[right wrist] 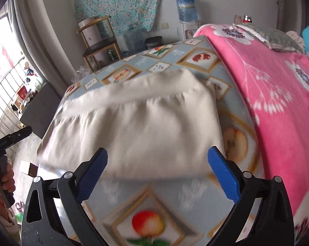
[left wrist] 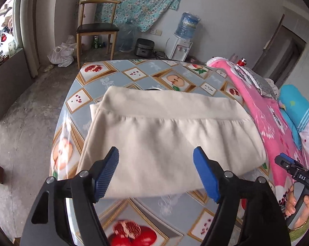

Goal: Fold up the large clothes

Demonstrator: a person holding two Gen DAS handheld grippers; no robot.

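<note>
- The cream garment (left wrist: 164,135) lies folded into a flat stack in the middle of both frames, on the desk (left wrist: 121,75) with its fruit-print cover; a stitched band runs across its far side, toward the upper centre.
- Our left gripper (left wrist: 156,174) hovers at the lower centre of the left wrist view, jaws spread wide around the near edge of the stack and holding nothing.
- Our right gripper (right wrist: 157,176) sits at the lower centre of the right wrist view, jaws equally wide and empty; that view is blurred.
- We judge the cloth soft, light and limp: it will sag and slide on the glossy cover if lifted by one point.
- We would pinch all layers together at the two near corners, or along the thicker band, which looks firmer.
- A pink floral blanket (right wrist: 277,94) fills the right of the frame beside the desk.
</note>
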